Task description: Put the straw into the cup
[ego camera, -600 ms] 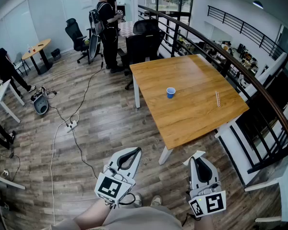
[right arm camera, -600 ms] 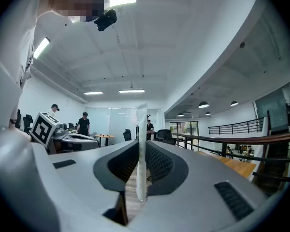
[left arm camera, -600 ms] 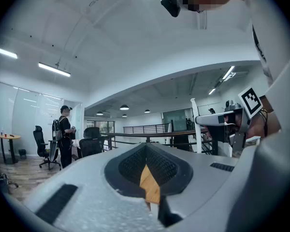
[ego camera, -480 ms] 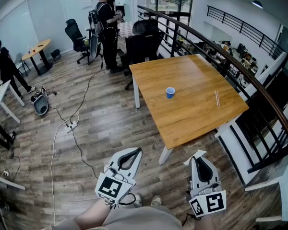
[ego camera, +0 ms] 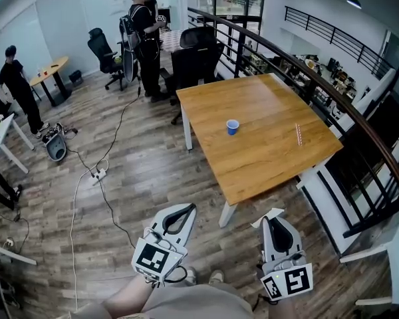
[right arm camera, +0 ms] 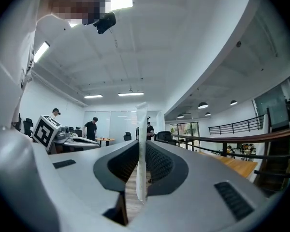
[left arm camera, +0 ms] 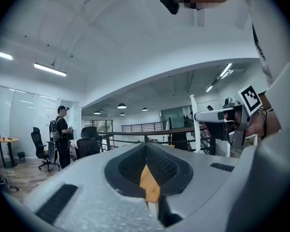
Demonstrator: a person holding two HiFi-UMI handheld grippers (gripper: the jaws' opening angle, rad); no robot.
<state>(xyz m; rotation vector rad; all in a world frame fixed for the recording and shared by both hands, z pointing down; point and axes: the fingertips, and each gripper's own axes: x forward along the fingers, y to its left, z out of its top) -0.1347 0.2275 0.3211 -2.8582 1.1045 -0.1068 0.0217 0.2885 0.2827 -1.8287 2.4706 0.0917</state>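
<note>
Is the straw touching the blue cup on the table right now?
Apart. The head view shows the straw lying flat, off to the right of the cup, with bare wood of the table between them.

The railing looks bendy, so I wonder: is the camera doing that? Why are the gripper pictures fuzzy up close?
Head view: the wide lens likely bows the railing; otherwise sharp. Left gripper view: the left gripper up close is soft, the background clearer, corners black. Right gripper view: the right gripper and the white paper strip in its fingers are soft too.
</note>
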